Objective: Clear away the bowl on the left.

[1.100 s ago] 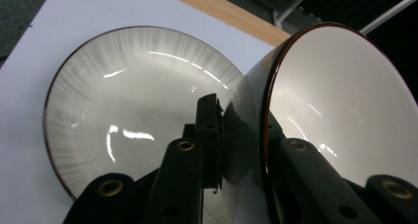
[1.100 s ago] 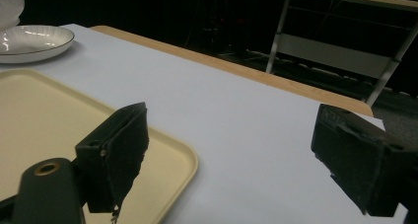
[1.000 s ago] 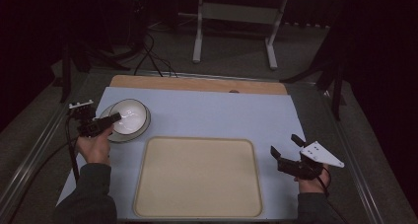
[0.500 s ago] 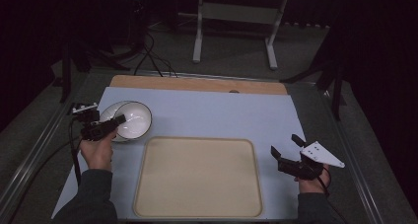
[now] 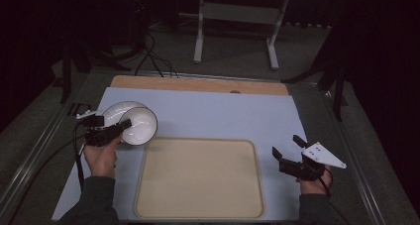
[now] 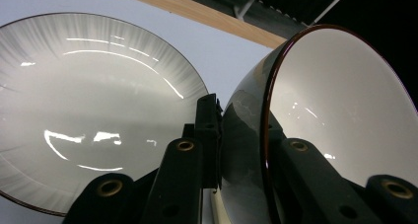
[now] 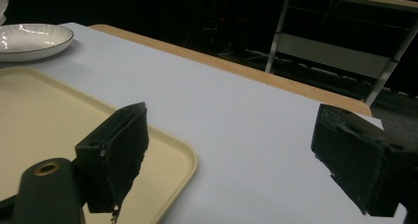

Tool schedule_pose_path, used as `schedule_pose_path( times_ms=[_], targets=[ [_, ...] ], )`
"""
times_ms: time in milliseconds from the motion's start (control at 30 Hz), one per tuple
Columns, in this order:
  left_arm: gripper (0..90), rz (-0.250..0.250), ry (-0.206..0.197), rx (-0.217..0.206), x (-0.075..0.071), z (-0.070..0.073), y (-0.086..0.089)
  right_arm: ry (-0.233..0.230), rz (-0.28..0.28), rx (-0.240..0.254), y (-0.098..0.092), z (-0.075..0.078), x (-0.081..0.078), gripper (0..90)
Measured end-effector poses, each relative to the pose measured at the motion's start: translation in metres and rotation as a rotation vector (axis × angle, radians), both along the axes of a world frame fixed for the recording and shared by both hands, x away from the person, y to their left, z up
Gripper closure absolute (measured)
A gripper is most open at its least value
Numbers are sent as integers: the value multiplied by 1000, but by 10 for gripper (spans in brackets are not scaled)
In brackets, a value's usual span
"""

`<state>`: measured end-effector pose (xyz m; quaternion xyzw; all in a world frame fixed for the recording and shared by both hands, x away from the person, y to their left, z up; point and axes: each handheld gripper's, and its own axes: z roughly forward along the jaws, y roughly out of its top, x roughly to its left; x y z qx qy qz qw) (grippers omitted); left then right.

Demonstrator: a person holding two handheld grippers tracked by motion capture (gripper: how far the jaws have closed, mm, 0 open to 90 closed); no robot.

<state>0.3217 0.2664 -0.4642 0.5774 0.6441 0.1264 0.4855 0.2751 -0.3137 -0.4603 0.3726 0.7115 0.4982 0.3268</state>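
Observation:
My left gripper (image 5: 121, 126) is shut on the rim of a white bowl with a dark edge (image 5: 140, 127), one jaw inside it and one outside. In the left gripper view the bowl (image 6: 335, 100) hangs tilted, its opening turned right, beside a ribbed white plate (image 6: 88, 105). That plate (image 5: 115, 111) lies on the table just behind and left of the bowl. A beige tray (image 5: 198, 178) sits empty at the front centre. Right of the tray my right gripper (image 5: 286, 146) rests open with nothing between its jaws (image 7: 236, 155). The tray's corner (image 7: 162, 150) lies under its left jaw.
A pale blue mat (image 5: 223, 118) covers the table, with a wooden strip (image 5: 198, 84) along the far edge. Behind the table a metal stand (image 5: 235, 17) and cables (image 5: 148, 56) are on the floor. The plate (image 7: 29, 39) appears far left in the right gripper view.
The bowl has come off the plate and moved right and nearer the tray, tilted in my left gripper. The plate is now uncovered. My right gripper has not moved.

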Motion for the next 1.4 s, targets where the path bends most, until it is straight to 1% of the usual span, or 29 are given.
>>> schedule_pose_path(
  times_ms=[267, 500, 833, 1067, 1200, 1400],
  targets=[
    [794, -24, -8, -17, -2, 2, -6, -1, 0, -2, 0, 0, 0, 140],
    [793, -40, -5, -20, -2, 4, -11, -1, -1, -6, 0, 0, 0, 140],
    [792, -70, -20, -37, -6, 9, -19, -1, 5, -9, 1, 0, 0, 139],
    [790, -98, -34, -29, -8, 12, -28, -2, 6, -9, 0, 0, 1, 140],
    [789, -116, -33, -31, -7, 13, -32, -3, 5, -6, 0, 0, 1, 139],
    [785, -135, -33, -18, -7, 14, -38, -2, 4, -5, 0, 0, 1, 140]
  ],
)
